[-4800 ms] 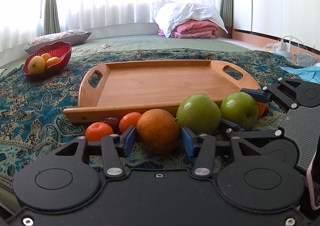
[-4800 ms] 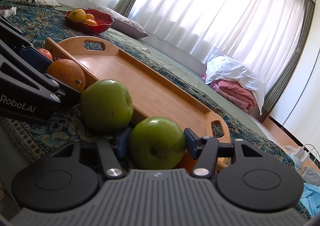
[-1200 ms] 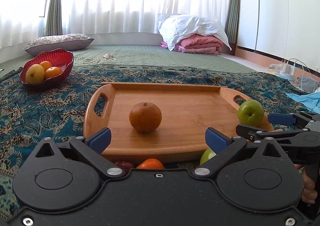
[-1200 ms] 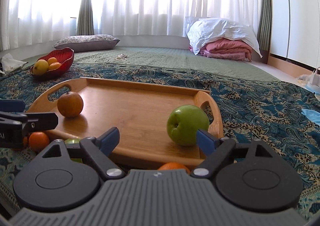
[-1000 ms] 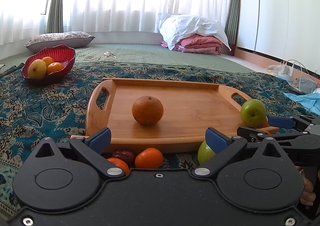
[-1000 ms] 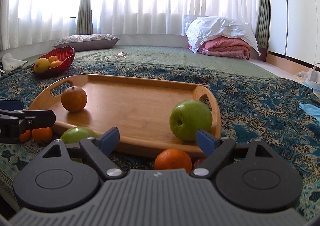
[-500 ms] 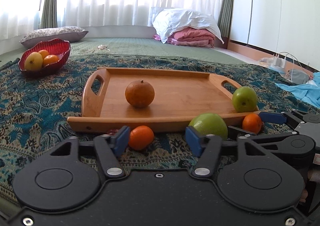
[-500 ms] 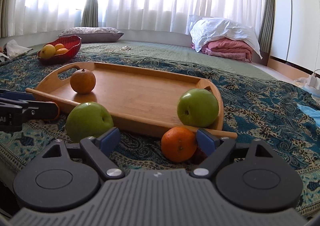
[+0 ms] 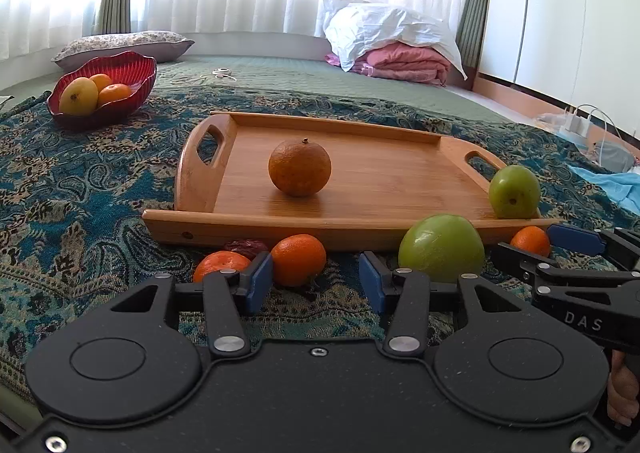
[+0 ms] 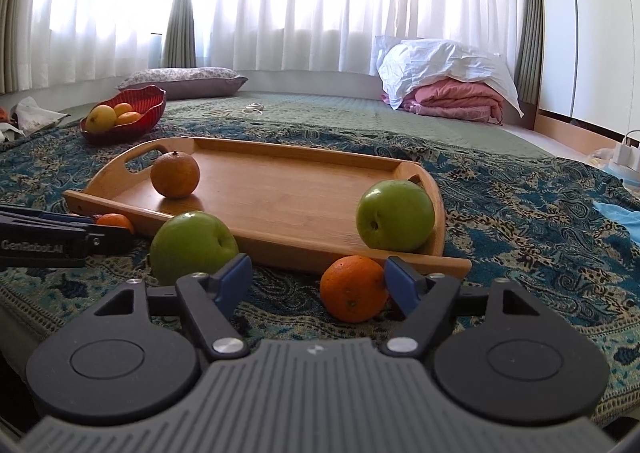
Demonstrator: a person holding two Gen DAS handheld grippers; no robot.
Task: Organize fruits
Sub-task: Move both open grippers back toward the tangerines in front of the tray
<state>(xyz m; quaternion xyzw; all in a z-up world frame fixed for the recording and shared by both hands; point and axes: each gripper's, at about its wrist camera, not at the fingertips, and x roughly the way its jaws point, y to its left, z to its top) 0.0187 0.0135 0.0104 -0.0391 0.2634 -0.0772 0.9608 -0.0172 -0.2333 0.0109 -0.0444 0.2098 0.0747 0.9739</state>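
A wooden tray (image 9: 320, 225) lies on the patterned cloth with a large orange (image 9: 300, 167) at its left and a green apple (image 9: 514, 191) in its right corner. In front of it lie mandarins, a dark date (image 9: 246, 247) and a second green apple (image 9: 442, 253). My left gripper (image 9: 314, 287) is low on the cloth, jaws closing; a mandarin (image 9: 298, 259) sits between them against the left pad, clear of the right. My right gripper (image 10: 318, 285) is also closing, with another mandarin (image 10: 354, 287) between its jaws beside the right pad only.
A red bowl (image 9: 132, 65) with yellow and orange fruit stands far left on the cloth. Another mandarin (image 9: 220, 265) lies left of my left fingers. A pillow and folded bedding lie at the back, and a charger with cables at far right.
Both grippers have come down from above the tray to the cloth in front of it and narrowed their jaws around mandarins. The orange and one apple, earlier in the grippers, now rest on the tray.
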